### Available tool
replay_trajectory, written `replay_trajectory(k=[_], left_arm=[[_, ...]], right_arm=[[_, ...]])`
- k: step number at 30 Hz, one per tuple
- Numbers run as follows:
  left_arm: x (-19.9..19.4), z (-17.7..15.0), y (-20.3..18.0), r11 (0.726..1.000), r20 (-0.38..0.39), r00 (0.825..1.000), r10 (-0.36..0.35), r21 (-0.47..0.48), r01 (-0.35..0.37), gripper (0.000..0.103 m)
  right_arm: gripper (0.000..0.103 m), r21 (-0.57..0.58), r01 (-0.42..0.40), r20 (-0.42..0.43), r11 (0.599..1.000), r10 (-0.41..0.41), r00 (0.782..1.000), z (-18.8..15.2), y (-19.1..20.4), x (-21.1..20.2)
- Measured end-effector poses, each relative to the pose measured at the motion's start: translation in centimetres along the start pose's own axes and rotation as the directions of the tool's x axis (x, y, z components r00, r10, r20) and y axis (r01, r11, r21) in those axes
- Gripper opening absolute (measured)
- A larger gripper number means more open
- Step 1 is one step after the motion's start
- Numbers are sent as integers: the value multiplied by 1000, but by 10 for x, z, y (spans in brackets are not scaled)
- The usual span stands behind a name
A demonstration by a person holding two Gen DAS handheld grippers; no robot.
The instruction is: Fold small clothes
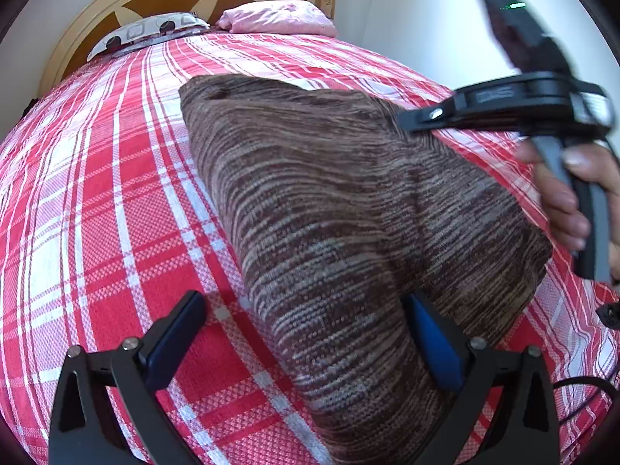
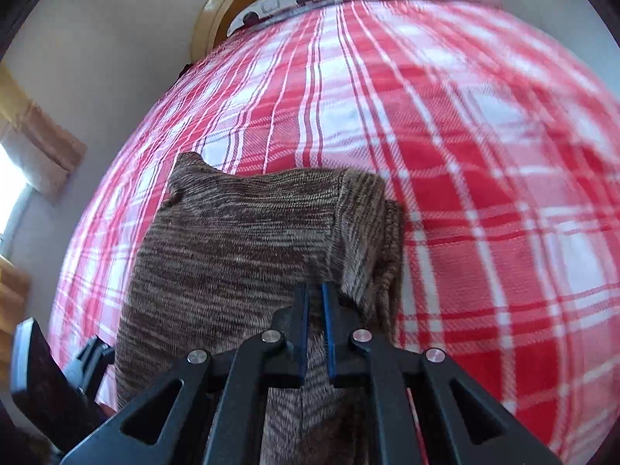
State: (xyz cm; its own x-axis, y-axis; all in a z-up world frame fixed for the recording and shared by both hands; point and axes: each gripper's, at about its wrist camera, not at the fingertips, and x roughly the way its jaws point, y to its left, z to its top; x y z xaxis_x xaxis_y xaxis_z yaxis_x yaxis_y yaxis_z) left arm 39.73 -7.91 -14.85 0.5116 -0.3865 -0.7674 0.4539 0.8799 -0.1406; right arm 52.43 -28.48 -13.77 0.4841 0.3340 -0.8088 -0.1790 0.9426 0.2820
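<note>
A brown striped knit garment [image 1: 329,201] lies on the red and white plaid bedspread [image 1: 97,201]. My left gripper [image 1: 310,321] is open, its blue pads either side of the garment's near edge, resting low on the bed. My right gripper [image 2: 316,310] is shut on a fold of the garment [image 2: 240,240] and holds it raised, the cloth hanging between and below the pads. The right gripper also shows in the left wrist view [image 1: 410,122], over the garment's far right side, held by a hand.
A patterned pillow [image 1: 147,31] and a pink pillow [image 1: 279,19] lie at the headboard [image 1: 116,4]. White walls flank the bed. A window with curtains [image 2: 38,147] is at the left. A black cable [image 1: 581,383] lies at the bed's right edge.
</note>
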Motion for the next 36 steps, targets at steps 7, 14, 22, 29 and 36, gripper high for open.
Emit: replay_trajectory(k=[7,14,22,29,36], left_arm=[[1,1,0,1000,-1,1000,0,1,0,103],[1,1,0,1000,-4,1000,8,8,-8,103],[-8,0,21,995,37,998,-46,-90,49,103],[-24,-2,31,992,111,993,-46,-114,59,103],[-13,3,28,993,57,997,-57,-105,62,103]], right_arm=[[7,-221,19,60,975,-6,998,-55,40,-51],[7,-224,11,2,974,-11,1000,-92,19,-44],[7,-265,10,6,964,-8,1000,-94,21,-50],[7,-201,-63,29,978,70,997,-75,7,-62],[81,92,-126,39,988,123,992,-20,-41,-22]])
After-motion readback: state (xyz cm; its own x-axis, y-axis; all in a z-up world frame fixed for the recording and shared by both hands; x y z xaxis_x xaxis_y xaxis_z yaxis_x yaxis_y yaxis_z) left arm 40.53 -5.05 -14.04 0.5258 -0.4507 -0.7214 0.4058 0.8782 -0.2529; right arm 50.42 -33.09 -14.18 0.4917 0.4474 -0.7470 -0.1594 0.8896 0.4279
